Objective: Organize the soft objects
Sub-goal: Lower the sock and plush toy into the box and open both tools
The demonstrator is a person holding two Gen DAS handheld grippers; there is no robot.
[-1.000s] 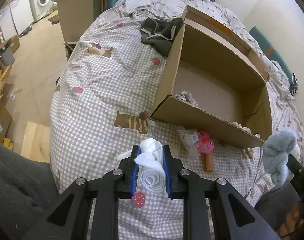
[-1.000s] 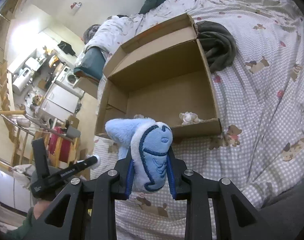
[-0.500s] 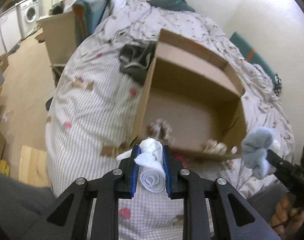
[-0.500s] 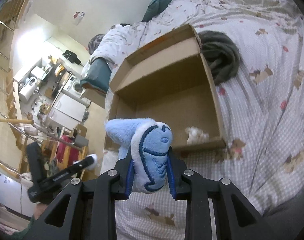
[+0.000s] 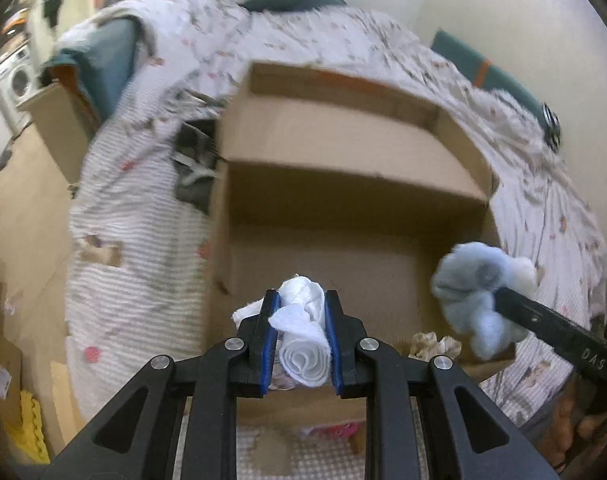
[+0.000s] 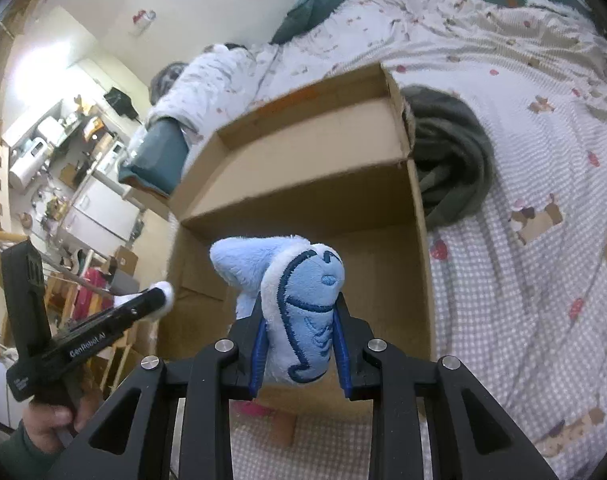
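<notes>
My left gripper is shut on a rolled white cloth and holds it over the near edge of an open cardboard box on the bed. My right gripper is shut on a light blue plush toy above the same box. The plush also shows at the right of the left wrist view. The left gripper's body shows at the left of the right wrist view. A crumpled beige soft item lies inside the box near its front wall.
The box sits on a checked bedspread. A dark grey garment lies beside the box. A pink toy lies on the bed in front of the box. Pillows and a duvet lie beyond; floor and furniture are off the bed's side.
Both grippers moved forward and up over the box with their loads still held. The box now fills the middle of both views.
</notes>
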